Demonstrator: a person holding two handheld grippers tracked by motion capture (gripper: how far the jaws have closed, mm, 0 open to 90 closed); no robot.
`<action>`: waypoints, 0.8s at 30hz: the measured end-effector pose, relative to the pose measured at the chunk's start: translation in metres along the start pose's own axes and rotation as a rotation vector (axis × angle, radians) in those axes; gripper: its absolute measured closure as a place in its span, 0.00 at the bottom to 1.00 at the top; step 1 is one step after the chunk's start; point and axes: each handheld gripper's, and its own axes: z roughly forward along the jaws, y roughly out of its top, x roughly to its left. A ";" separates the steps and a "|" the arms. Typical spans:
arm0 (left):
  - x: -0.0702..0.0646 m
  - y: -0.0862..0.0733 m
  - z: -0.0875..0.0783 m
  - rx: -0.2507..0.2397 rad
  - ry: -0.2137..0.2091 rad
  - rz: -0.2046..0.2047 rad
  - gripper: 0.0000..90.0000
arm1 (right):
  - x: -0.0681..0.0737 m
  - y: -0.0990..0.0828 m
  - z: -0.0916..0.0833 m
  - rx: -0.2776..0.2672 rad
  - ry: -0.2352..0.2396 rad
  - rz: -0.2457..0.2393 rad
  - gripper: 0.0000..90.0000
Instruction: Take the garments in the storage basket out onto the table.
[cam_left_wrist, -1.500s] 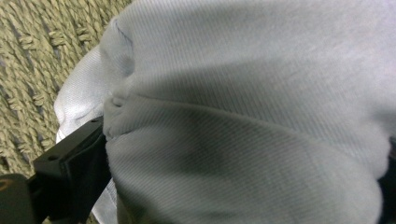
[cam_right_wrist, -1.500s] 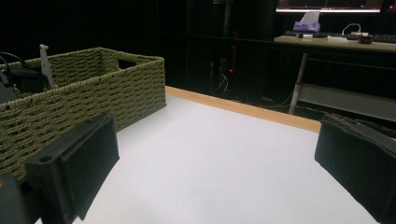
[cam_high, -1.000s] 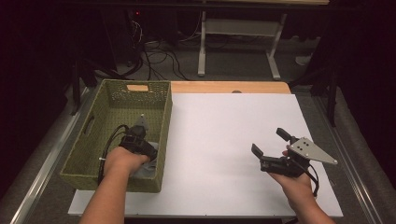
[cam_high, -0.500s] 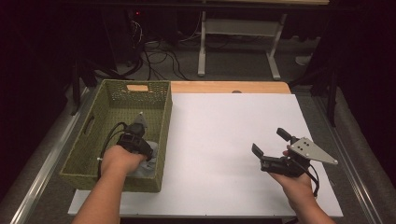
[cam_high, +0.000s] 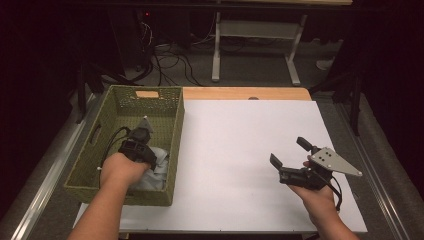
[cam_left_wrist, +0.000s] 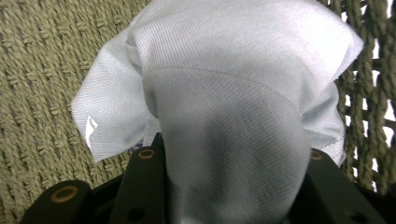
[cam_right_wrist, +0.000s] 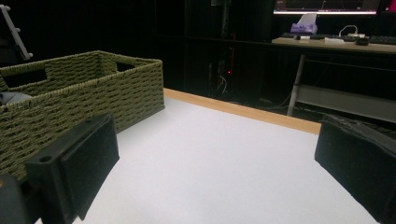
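- The left gripper (cam_high: 150, 159) is inside the green woven basket (cam_high: 171, 145), at the near right part of its floor, held by the person's left hand (cam_high: 121, 169).
- Its jaws are clenched on a pale blue-grey cloth (cam_left_wrist: 224, 121). In the left gripper view the fabric bunches up between the two black jaws and drapes over them, with the woven basket floor behind it.
- From the high view, the cloth (cam_high: 157, 170) lies in the basket's near right corner, against the right wall.
- The basket stands on the left edge of the white table surface (cam_high: 240, 145), with cut-out handles in its walls.
- The right gripper (cam_high: 292, 152) is held by the right hand (cam_high: 317, 197) above the near right part of the table, well apart from the basket.
- Its jaws are spread wide and grasp nothing. In the right gripper view, bare white surface shows between them, and the basket (cam_right_wrist: 79, 98) is at the left.
- A grey three-cornered plate (cam_high: 334, 161) sits on top of the right gripper.
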 end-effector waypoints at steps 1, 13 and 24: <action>0.000 0.000 -0.002 -0.003 -0.006 -0.001 0.69 | 0.000 0.000 0.000 0.001 -0.001 -0.004 0.01; 0.003 0.002 -0.031 -0.004 -0.005 0.012 0.69 | 0.000 0.001 -0.001 -0.002 -0.001 0.001 0.01; 0.008 0.001 -0.048 -0.010 0.031 0.016 0.69 | 0.000 0.000 0.000 0.001 0.000 0.003 0.01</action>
